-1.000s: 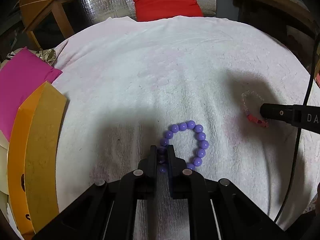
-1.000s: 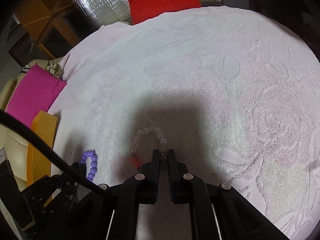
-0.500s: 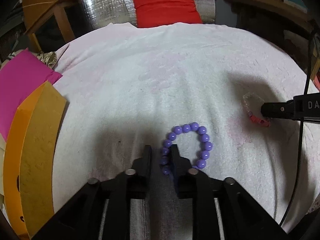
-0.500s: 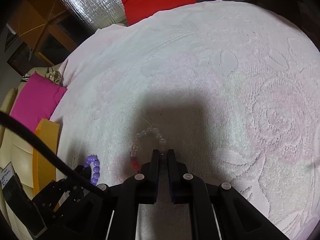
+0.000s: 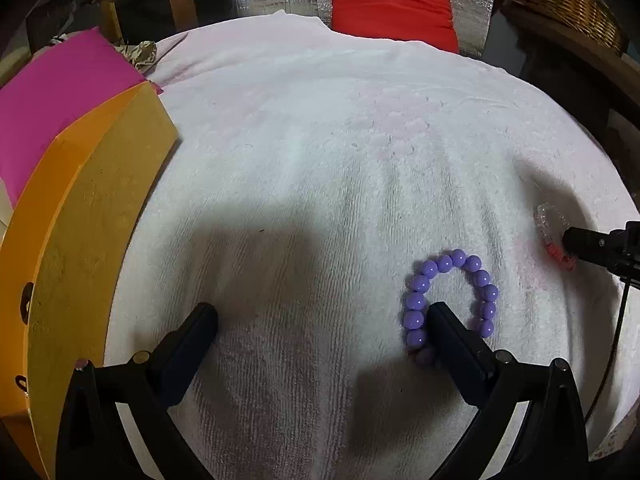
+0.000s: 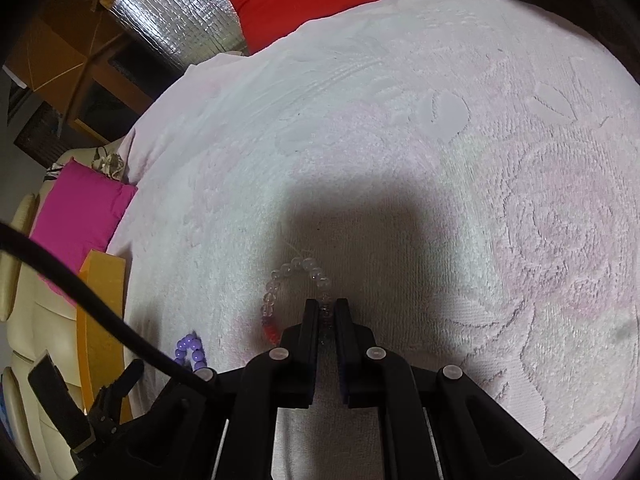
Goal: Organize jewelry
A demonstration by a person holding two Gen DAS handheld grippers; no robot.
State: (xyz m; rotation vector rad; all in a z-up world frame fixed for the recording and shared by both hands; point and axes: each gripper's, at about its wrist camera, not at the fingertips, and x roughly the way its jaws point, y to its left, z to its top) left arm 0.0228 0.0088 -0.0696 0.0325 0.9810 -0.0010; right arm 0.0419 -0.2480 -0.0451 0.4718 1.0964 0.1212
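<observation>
So the whole thing is happening on a white terry towel [image 5: 320, 152] spread over a round surface, with a red cushion [image 5: 392, 8] and some silver quilted foil [image 6: 172, 28] at the far edge around 12 o'clock, and a pink pad [image 5: 60, 92] plus an orange board [image 5: 92, 208] off at 9 to 10 o'clock.

Where things stand: the purple bead bracelet [image 5: 452, 300] is lying flat on the towel, at about 4 o'clock in the left wrist view. The left gripper [image 5: 322, 312] is opening, jaws spread really wide, and nothing is pinched in it. One finger tip sits inside the purple loop, right beside the beads, but the pads aren't pressing on anything. I'd read that bracelet as set down and let go.

The right gripper [image 6: 327, 308] is squeezed almost shut on the clear bead bracelet [image 6: 296, 280], the one with a few red beads on one side. The strand runs straight into the narrow gap between the fingers, and the rest of the loop lies on the towel ahead at 12 o'clock from the tips. From the left camera it's out at 3 o'clock, near the purple one but not touching.

My guess is we're around the middle. I don't see a jewelry box or tray anywhere, so can't tell where either piece finally goes.
</observation>
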